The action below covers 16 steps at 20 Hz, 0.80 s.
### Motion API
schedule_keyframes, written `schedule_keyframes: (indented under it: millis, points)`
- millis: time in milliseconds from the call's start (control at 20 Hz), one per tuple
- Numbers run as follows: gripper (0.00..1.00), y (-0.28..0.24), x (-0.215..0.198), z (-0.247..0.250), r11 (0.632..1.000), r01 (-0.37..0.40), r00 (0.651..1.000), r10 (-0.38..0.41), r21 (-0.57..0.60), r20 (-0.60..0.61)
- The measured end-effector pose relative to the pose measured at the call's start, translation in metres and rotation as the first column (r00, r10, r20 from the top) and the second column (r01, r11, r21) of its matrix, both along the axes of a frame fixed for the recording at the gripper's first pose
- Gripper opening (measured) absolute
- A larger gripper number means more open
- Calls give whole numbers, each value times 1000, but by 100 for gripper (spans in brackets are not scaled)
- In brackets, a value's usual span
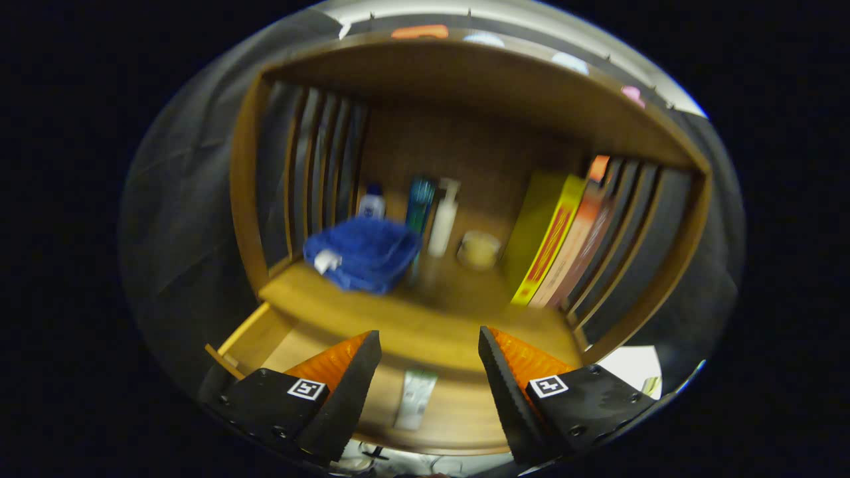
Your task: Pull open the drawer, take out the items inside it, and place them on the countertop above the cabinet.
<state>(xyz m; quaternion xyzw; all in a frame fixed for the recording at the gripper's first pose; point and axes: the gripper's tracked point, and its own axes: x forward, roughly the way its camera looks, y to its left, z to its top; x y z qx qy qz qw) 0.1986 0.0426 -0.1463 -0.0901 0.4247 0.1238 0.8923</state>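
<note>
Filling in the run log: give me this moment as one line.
drawer: wooden drawer open | inside: pale flat tube between fingers | gripper: open, empty | countertop: folded blue cloth

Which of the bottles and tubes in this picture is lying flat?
The pale tube in the open drawer, between the open fingers. The bottles on the countertop stand upright.

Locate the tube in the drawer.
The tube lies flat on the open drawer floor, between the open hand-held gripper fingers, below the countertop edge.
</note>
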Motion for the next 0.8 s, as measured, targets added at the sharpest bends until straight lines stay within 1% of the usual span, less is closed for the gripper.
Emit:
schedule_keyframes:
  millis: [50, 100, 150, 200, 250, 350, 450, 550, 700, 750, 800]
  points:
    - [98, 4, -9, -31, 1000, 14, 991, -11, 20, -136]
    - [98, 3, -14, -53, 999, 31, 974, -26, 16, -226]
    - [99, -5, -19, -73, 999, 38, 956, -40, -11, -291]
    - [99, -8, -20, -88, 997, 50, 943, -64, -52, -326]
    - [99, -12, -18, -97, 995, 45, 932, -74, -90, -355]
    - [99, -13, -16, -109, 991, 39, 909, -89, -130, -408]
    - [99, -13, -20, -119, 989, 45, 892, -103, -139, -440]
    - [99, -16, -20, -129, 987, 26, 877, -98, -157, -471]
    - [98, -14, -21, -142, 982, 6, 865, -100, -189, -491]
    - [99, -16, -19, -144, 979, 5, 861, -107, -202, -496]
    - [98, -12, -19, -145, 982, 16, 851, -111, -186, -513]
